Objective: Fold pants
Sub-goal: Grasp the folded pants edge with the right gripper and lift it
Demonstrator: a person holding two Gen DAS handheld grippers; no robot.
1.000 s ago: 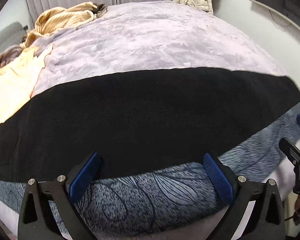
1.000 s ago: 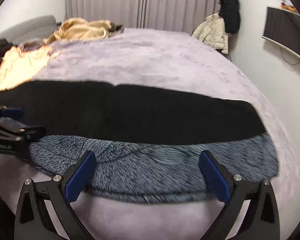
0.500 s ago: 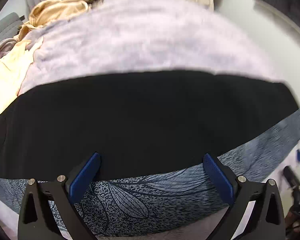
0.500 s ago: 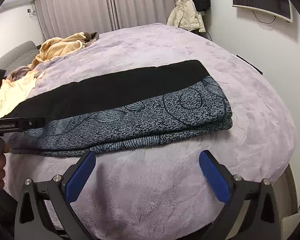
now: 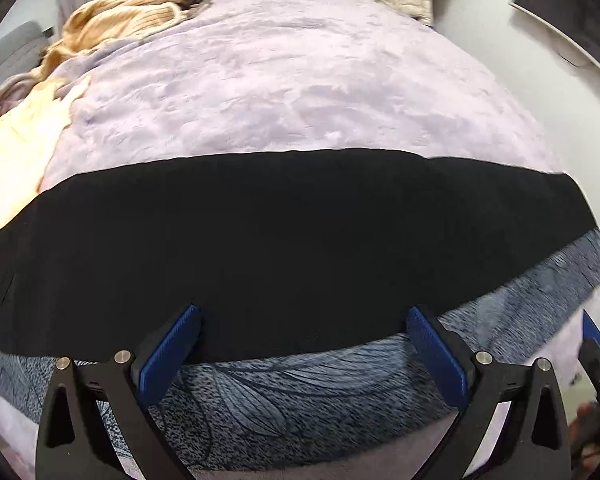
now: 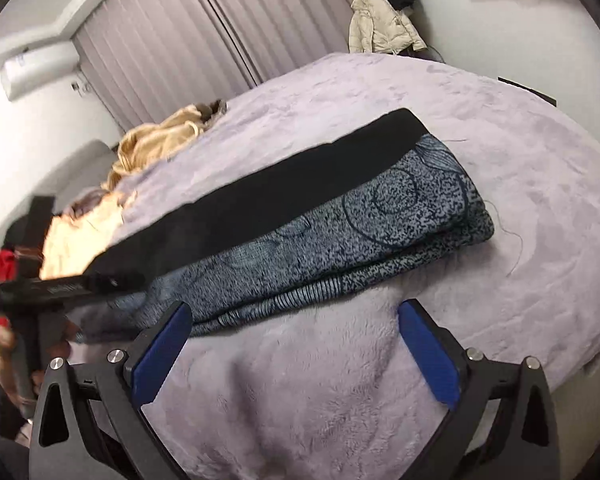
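1. Writing: the left gripper's black body, seen at the left of the right wrist view, carries a small pale wordmark, too blurred to read. No other text can be made out.
2. At the far left of the bed a cream garment (image 5: 8, 168) lies beside the purple blanket (image 5: 292, 80), with a heap of tan clothes (image 6: 160, 140) behind it near the vertical blinds (image 6: 188, 36).
3. The left gripper (image 5: 304, 344) hangs with jaws spread wide and nothing between its blue pads (image 5: 168, 356); it sits over the near long edge of the pants (image 5: 284, 240).
4. The pants (image 6: 320, 224) lie folded lengthwise in a long strip across the blanket, a black band along the far edge, grey-blue patterned cloth along the near edge, layers stacked at the right end.
5. The right gripper (image 6: 296, 344) is also wide open and empty, above bare blanket just in front of the pants' near edge.
6. Open blanket lies beyond the black band and right of the pants' folded end, up to the rounded bed edge.
7. At the far right a beige jacket (image 6: 380, 24) hangs by the white wall.
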